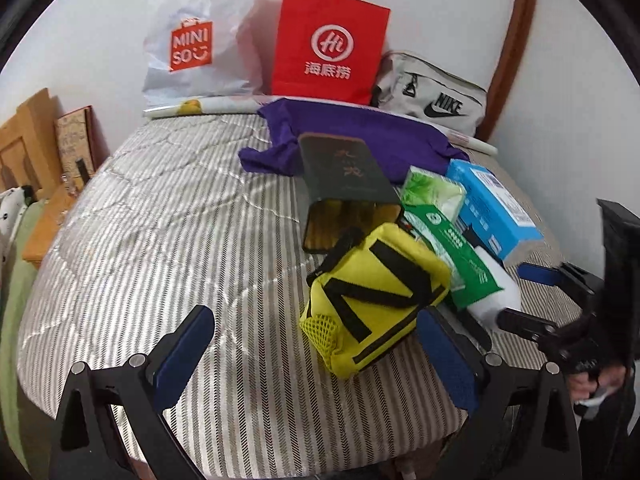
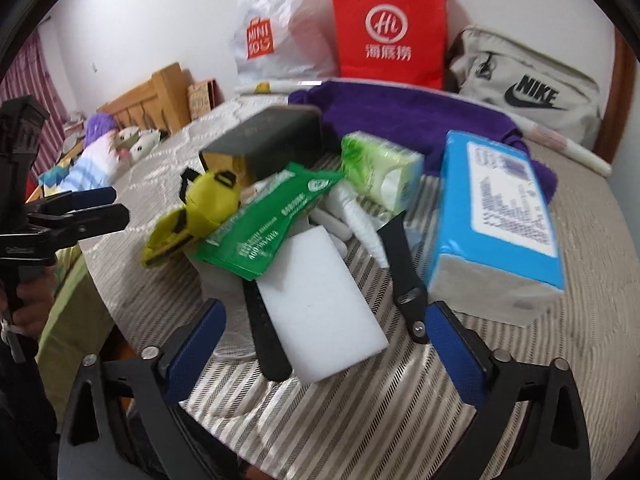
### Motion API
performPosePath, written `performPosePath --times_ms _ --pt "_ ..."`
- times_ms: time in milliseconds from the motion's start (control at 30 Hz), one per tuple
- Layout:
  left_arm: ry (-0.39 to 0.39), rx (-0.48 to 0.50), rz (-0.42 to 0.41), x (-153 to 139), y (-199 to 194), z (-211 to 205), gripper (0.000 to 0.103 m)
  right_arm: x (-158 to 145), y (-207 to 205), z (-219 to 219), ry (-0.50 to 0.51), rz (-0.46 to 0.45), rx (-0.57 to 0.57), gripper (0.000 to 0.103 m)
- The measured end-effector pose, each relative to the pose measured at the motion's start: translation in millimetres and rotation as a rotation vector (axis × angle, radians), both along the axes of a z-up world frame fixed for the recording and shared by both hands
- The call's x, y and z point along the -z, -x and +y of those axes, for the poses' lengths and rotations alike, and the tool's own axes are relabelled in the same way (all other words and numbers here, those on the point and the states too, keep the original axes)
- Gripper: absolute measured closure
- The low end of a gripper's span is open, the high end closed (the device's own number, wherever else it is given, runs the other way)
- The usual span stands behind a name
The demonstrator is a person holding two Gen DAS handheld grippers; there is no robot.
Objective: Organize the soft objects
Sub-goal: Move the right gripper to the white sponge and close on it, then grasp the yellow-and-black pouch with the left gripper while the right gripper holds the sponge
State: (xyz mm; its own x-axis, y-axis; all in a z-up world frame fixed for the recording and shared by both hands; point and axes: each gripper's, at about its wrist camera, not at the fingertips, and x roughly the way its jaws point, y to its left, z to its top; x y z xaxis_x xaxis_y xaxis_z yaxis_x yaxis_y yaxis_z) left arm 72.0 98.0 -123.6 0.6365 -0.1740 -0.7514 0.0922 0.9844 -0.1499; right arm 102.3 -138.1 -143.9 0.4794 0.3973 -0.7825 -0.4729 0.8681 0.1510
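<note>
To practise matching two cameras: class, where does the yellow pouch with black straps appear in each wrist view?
Left wrist view: the yellow pouch lies centre-right, just ahead of the left gripper.
Right wrist view: the yellow pouch sits left of centre, partly under the green packet.
Shared landmark: the red paper bag at the back wall.
</note>
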Motion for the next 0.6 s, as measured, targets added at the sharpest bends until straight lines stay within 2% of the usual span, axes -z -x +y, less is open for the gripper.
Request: performPosePath --times_ms 67,200,367,467,600 --pt "-0.002 0.026 0.017 5.9 -3.8 -1.8 0.002 7.3 -2.8 3.5 0.007 0.029 -0.014 0.010" --pt "0.006 0.089 0.032 13.9 -9.6 -8.9 0.002 13.2 -4.6 5.3 0.019 0.039 -0.031 0.041" --pt "-0.009 0.174 0.046 20.3 -17.0 -20.6 0.002 3.2 0.8 -3.0 0.019 -0.002 -0.037 0.043" --pt "0.027 0.261 0.039 18.7 -19.0 -20.7 0.002 -6.2 7.0 -8.8 0.041 -0.036 -0.042 0.043" --pt "0.019 0.316 0.033 18.6 -29.5 -21.4 0.001 -11.5 14.0 -27.8 0.045 -0.040 -0.005 0.043"
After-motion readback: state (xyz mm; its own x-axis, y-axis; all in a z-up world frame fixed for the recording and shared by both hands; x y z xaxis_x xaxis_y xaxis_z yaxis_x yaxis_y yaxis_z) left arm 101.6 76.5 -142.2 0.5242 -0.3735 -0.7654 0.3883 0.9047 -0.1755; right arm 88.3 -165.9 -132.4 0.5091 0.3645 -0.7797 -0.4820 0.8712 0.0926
